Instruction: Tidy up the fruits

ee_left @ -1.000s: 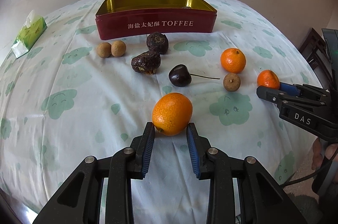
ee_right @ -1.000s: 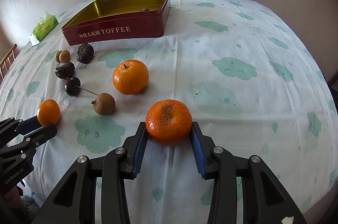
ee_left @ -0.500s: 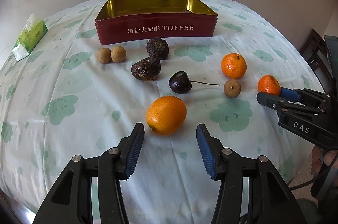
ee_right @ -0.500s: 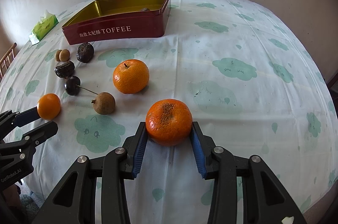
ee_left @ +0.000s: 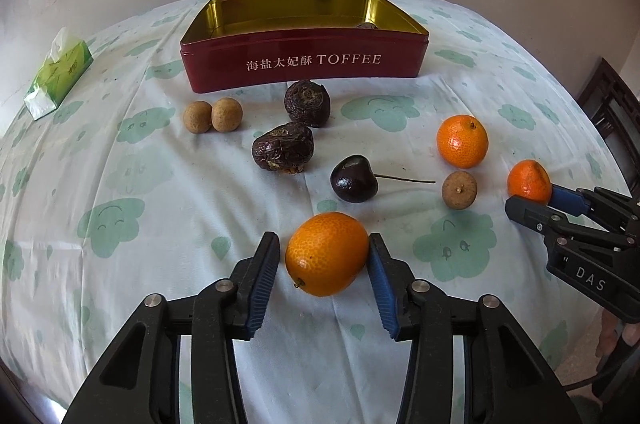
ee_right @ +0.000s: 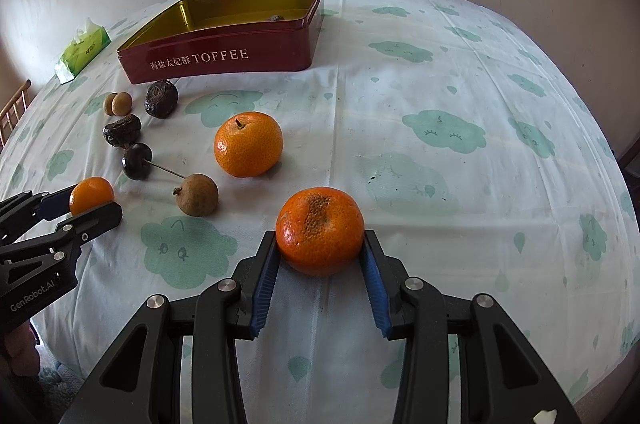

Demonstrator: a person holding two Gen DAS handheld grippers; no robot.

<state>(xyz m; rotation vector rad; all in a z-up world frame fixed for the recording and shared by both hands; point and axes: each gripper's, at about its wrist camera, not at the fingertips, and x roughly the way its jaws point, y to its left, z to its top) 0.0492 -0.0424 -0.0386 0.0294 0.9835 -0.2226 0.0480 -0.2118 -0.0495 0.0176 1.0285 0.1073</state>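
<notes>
My left gripper (ee_left: 322,256) is open around a smooth orange fruit (ee_left: 327,254) on the table; the right pad touches it, the left pad stands a little off. It also shows in the right wrist view (ee_right: 91,195). My right gripper (ee_right: 320,250) is shut on a scarred mandarin (ee_right: 320,231), also seen in the left wrist view (ee_left: 529,181). A red toffee tin (ee_left: 304,63) stands open at the back with one dark fruit (ee_left: 366,25) inside.
On the cloth lie another mandarin (ee_left: 462,141), a cherry with stem (ee_left: 354,178), a longan (ee_left: 459,189), two wrinkled passion fruits (ee_left: 283,147), and two longans (ee_left: 213,115). A green tissue pack (ee_left: 60,71) is at far left. A chair (ee_left: 616,111) is at right.
My left gripper let the orange fruit go and drew back, then came forward around it again, still open. My right gripper kept hold of the mandarin.
</notes>
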